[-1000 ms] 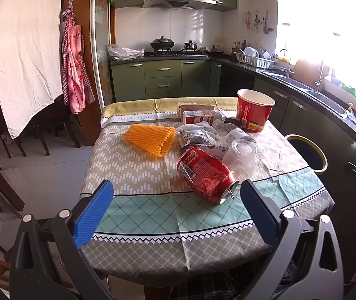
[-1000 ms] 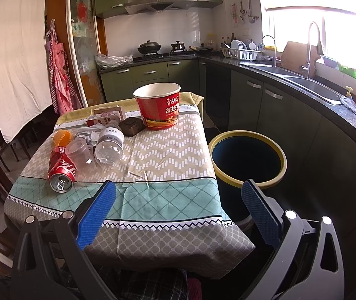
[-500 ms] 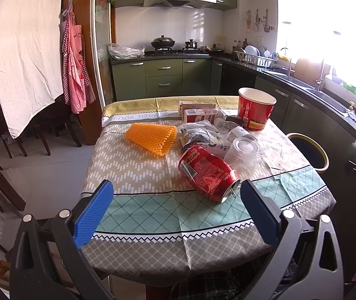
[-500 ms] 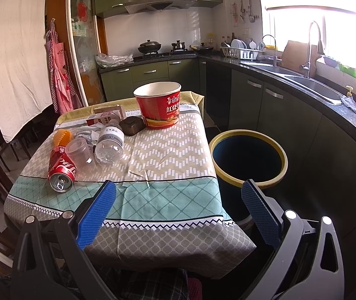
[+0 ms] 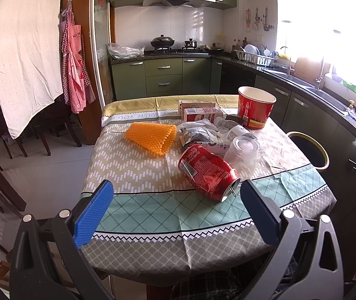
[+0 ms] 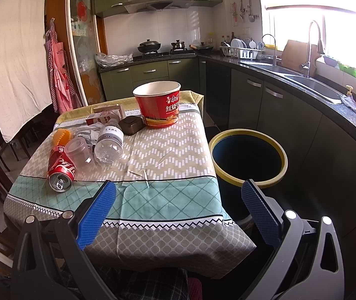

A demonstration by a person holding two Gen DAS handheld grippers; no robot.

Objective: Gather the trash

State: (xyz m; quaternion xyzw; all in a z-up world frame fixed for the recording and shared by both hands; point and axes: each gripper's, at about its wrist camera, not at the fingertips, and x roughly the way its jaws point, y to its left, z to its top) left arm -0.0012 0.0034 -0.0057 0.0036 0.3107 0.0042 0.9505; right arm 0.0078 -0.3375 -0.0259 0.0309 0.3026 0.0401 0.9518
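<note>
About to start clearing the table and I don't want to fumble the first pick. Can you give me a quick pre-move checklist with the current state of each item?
1. Left hand-held gripper open, empty: ok.
2. Right hand-held gripper open, empty: ok.
3. Trash bin open, beside the table's right edge: ok.
4. Cola can on its side, nearest the left hand-held gripper, top unobstructed: ok.
5. Can clear of neighbours: not ok, clear plastic cup lies against it.
6. Can empty: cannot tell.

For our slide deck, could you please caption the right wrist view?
Open right hand-held gripper faces a table strewn with a can, bottle and noodle tub, beside a bin.
</note>
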